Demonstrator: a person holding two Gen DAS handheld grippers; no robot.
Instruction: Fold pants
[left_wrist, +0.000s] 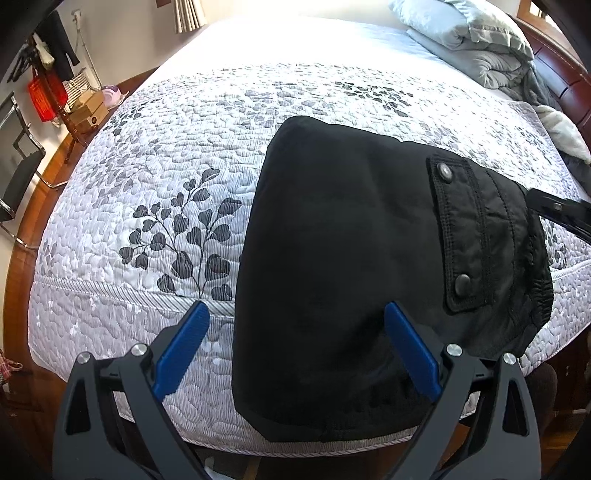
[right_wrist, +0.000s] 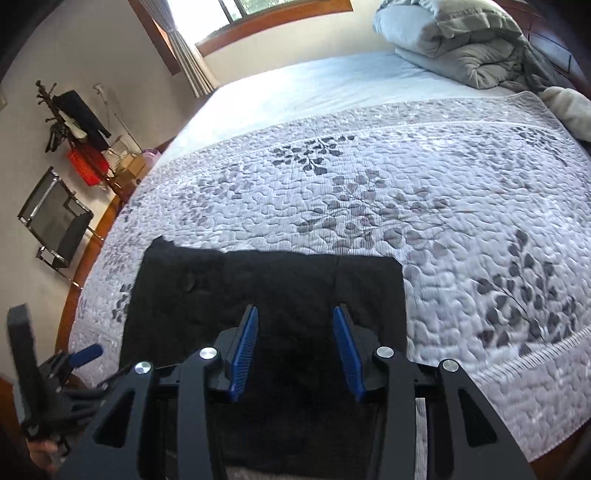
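Note:
Black pants (left_wrist: 343, 266) lie folded into a compact stack at the near edge of the bed, a snap-button pocket flap (left_wrist: 456, 232) on top at the right. My left gripper (left_wrist: 297, 317) is open, its blue fingers wide apart above the stack's near left part. My right gripper (right_wrist: 295, 317) is open just above the pants (right_wrist: 266, 288), holding nothing. The right gripper's tip shows at the right edge of the left wrist view (left_wrist: 557, 212). The left gripper shows at the lower left of the right wrist view (right_wrist: 55, 373).
The bed carries a white quilt (left_wrist: 166, 177) with grey leaf prints. A grey folded duvet (right_wrist: 461, 44) and pillows lie at the head, far right. A chair (right_wrist: 55, 221), coat rack and red basket (right_wrist: 86, 162) stand by the left wall. A wooden bed frame runs along the left.

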